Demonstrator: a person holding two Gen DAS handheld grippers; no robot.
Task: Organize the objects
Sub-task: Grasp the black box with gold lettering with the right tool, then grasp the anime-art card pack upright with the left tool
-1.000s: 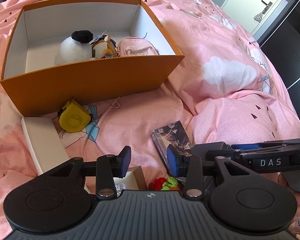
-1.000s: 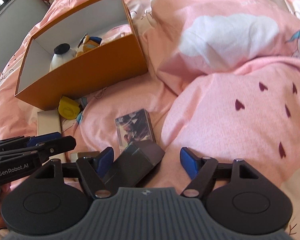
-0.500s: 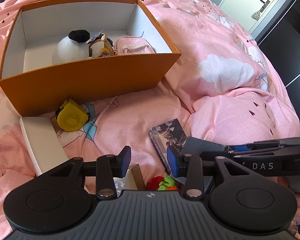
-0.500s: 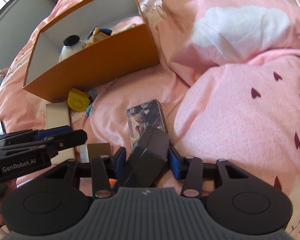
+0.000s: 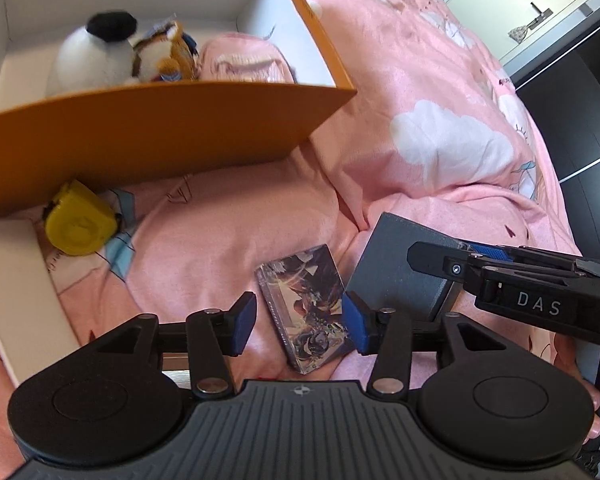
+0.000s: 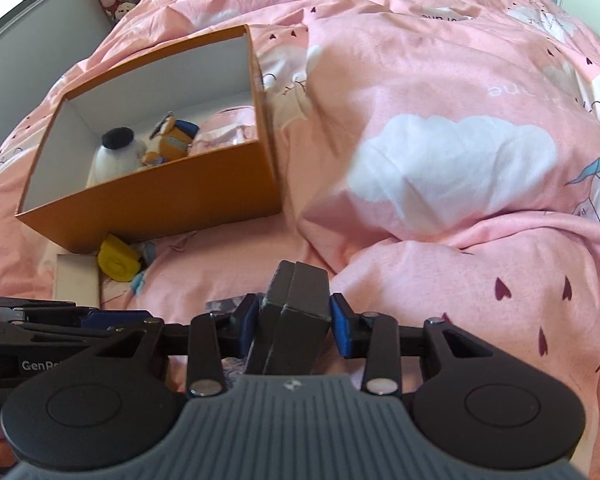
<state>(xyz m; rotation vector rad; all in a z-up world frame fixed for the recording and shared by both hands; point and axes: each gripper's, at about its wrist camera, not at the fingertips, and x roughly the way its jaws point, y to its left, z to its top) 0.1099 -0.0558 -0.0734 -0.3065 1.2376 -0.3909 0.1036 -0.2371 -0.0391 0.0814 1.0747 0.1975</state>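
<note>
A glossy card pack [image 5: 304,312] lies on the pink duvet between the fingers of my left gripper [image 5: 300,326]. Its jaws are opening, and a gap shows beside the left pad [image 5: 244,324]. My right gripper [image 6: 294,326] is closing on a dark grey box [image 6: 296,312], pads pressed on both its sides, holding it tilted above the duvet. In the left wrist view that grey box [image 5: 392,272] and the right gripper [image 5: 440,258] sit just right of the pack. The left gripper [image 6: 112,318] shows at the left edge of the right wrist view.
An open orange box [image 5: 140,132] [image 6: 160,200] stands further back, holding a white plush [image 5: 96,56], an orange plush [image 5: 168,48] and a pink pouch [image 5: 244,60]. A yellow tape measure [image 5: 78,224] and a flat white box [image 5: 16,280] lie before it. Rumpled duvet rises at right.
The right gripper's jaws closed on the grey box and lifted it off the duvet. The left gripper moved forward and down over the card pack, and its jaws widened.
</note>
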